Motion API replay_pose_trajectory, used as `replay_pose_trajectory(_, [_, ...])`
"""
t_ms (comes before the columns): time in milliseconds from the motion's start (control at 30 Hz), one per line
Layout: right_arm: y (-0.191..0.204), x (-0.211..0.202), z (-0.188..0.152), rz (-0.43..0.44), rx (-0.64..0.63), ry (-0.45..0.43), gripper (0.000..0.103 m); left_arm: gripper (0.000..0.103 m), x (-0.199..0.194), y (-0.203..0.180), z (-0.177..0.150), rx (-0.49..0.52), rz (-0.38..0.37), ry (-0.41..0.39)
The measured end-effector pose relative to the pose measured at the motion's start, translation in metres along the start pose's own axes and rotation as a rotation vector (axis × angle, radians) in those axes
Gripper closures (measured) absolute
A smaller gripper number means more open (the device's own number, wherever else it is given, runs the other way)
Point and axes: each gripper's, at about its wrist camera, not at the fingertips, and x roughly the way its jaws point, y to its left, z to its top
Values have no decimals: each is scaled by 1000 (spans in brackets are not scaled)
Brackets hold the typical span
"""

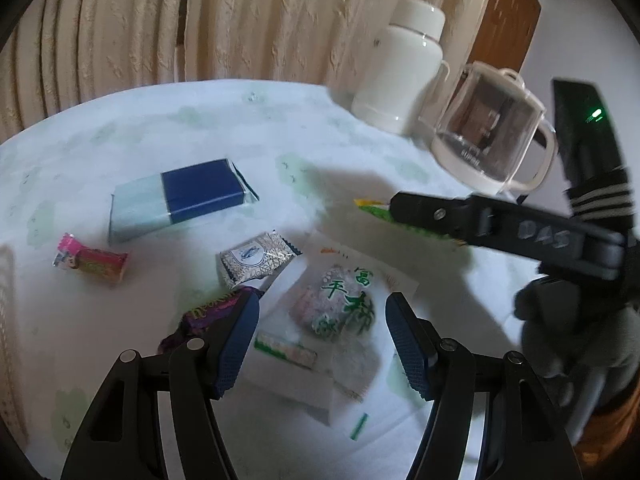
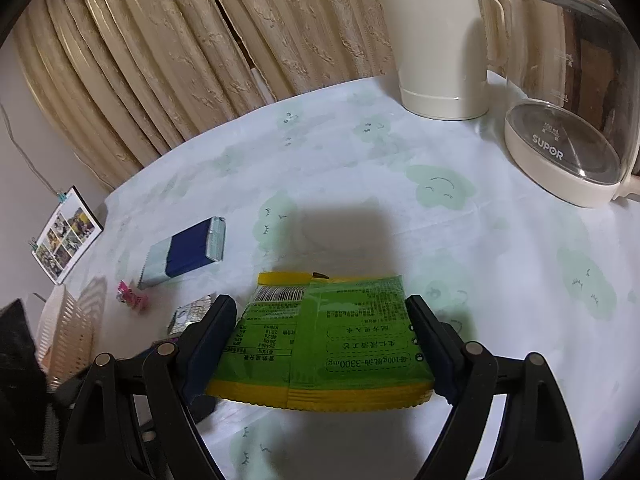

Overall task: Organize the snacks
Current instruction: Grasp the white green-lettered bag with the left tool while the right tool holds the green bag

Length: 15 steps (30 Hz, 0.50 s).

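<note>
Blocking part of the purple wrapper [image 1: 208, 312]: left gripper [image 1: 322, 344], fingers spread, nothing held, poised over the clear pastry packet [image 1: 340, 312]. Green snack bag [image 2: 324, 340] clenched between right gripper [image 2: 322, 344] fingers, lifted off the tablecloth [image 2: 360, 208]; near edge blurred. Pale cloth, green cloud print; beige curtain [image 2: 160, 60] behind. Beside the packet: one blue-banded pack [image 1: 180, 200], one pink candy [image 1: 92, 264], one silver sachet [image 1: 252, 260]. Farther back, one flask [image 2: 436, 40], one glass kettle [image 2: 572, 120].
</note>
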Motion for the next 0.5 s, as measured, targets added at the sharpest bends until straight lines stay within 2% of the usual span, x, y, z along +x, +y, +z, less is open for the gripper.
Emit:
replay_pose_trajectory(167, [1, -3, 0, 14, -3, -2, 19, 30, 8, -8, 3, 46, 18, 11])
replay_pose_trajectory(433, [-4, -1, 1, 5, 25, 3, 19, 31, 22, -24, 2, 111, 63, 54])
replay_pose_trajectory(500, [-3, -1, 1, 5, 21, 3, 19, 35, 23, -24, 2, 115, 75, 53])
